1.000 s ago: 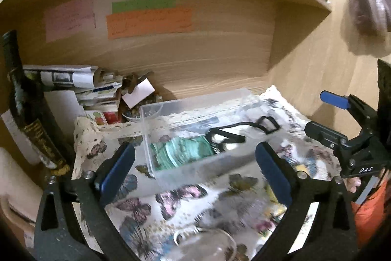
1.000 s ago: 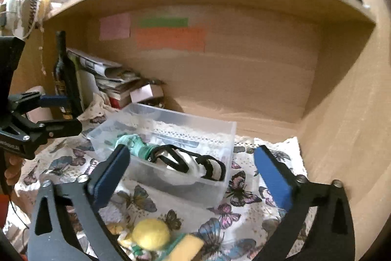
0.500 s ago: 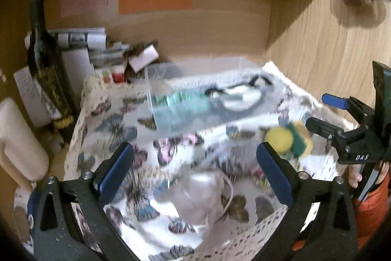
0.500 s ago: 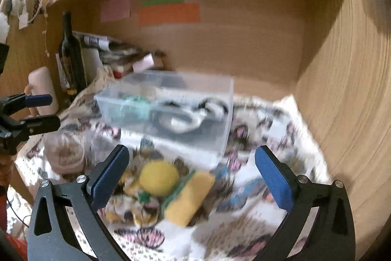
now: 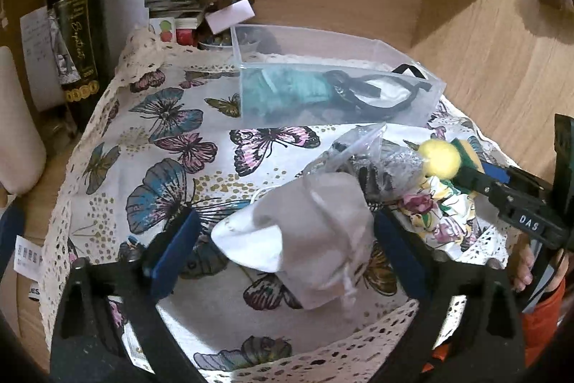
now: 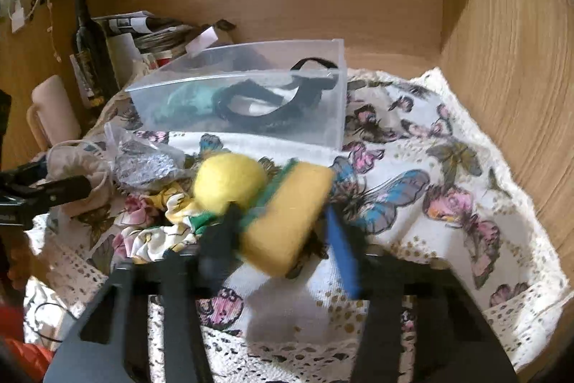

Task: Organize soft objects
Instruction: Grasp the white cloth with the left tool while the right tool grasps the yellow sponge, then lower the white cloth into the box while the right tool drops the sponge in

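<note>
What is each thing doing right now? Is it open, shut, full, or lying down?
Clear plastic bin: open, no lid, holding cloth things.
White cloth pouch: lying between the fingers of the open left gripper.
Yellow sponge: lying between the right gripper fingers; grip unclear.
Yellow ball: resting beside the sponge.
Wine bottle: upright.

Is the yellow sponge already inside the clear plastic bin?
No. The yellow sponge lies on the butterfly cloth in front of the clear plastic bin, between the right hand-held gripper's fingers.
</note>
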Available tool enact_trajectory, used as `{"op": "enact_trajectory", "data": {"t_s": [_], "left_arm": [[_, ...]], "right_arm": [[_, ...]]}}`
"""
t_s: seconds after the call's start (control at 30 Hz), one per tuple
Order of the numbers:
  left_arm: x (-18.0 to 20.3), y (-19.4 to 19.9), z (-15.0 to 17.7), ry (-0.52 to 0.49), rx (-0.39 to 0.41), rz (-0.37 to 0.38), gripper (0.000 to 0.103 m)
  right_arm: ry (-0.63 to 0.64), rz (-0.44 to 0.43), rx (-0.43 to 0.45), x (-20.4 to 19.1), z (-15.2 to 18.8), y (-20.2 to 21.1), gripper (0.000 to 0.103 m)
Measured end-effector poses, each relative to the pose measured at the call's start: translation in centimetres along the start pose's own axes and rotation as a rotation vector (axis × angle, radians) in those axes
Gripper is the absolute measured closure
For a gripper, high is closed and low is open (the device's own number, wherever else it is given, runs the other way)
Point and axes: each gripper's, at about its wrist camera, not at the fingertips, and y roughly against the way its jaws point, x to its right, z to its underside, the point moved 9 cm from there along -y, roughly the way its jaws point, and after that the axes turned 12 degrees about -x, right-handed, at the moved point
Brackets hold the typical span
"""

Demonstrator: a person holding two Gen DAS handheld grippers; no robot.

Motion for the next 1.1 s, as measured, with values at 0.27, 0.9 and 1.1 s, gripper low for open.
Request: {"op": "enact_trajectory", "data": {"t_s": [0.27,0.9,1.1], "left_arm": [[0.4,1.0,-0.5,-0.014,0.021,0.046,0.065],[1.7,7.8,-9.3,-0.114,0.257,-0.019,0.066],[2.7,7.2,-12.7,-0.129,0.277,-0.018,0.066]], "right_arm": [[0.002,0.045,0.074,0.1,-1.2,2.0,0.067],[0.093,0.023,0.269,-2.2,-9.5,5.8,0.067],[0.113,0.004,0.302,-3.3,-12.8,5.3,0.067]]}}
